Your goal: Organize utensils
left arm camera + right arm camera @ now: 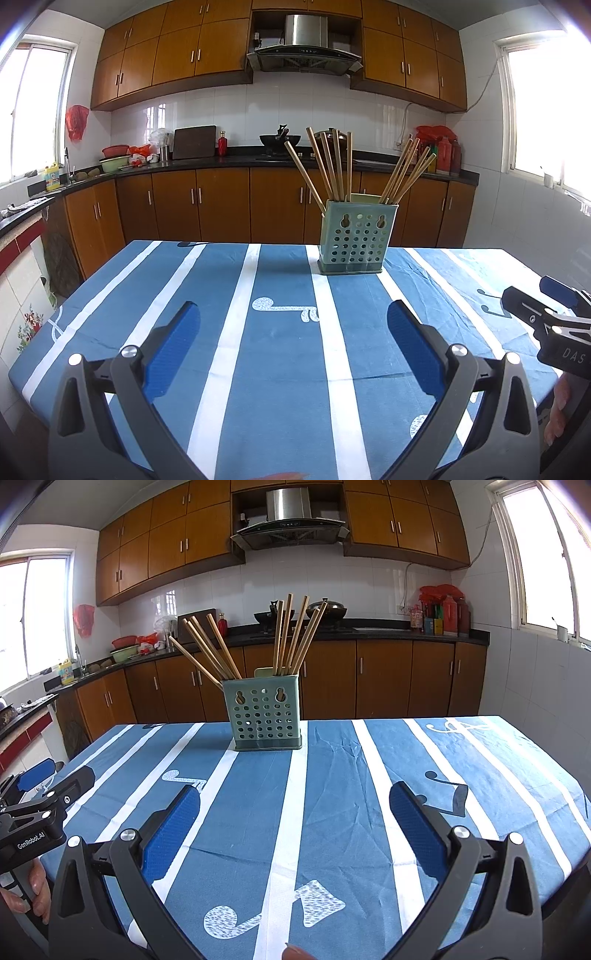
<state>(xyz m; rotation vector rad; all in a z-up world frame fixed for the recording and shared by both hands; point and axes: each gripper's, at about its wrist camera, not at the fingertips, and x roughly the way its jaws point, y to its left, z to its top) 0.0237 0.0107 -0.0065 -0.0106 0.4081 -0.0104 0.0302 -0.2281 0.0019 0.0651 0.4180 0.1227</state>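
Observation:
A green perforated utensil holder (355,238) stands near the far edge of the table; it also shows in the right wrist view (264,716). Several wooden chopsticks (332,166) stand in it in two fanned bunches, seen too in the right wrist view (291,635). My left gripper (293,343) is open and empty above the tablecloth, well short of the holder. My right gripper (295,823) is open and empty too, also short of the holder. Each gripper shows at the edge of the other's view: the right one (546,306), the left one (51,779).
The table wears a blue cloth with white stripes (280,350). Beyond it runs a kitchen counter (236,160) with a wok (280,139), bowls, bottles and a cutting board. Wooden cabinets stand below and above. Windows are on both sides.

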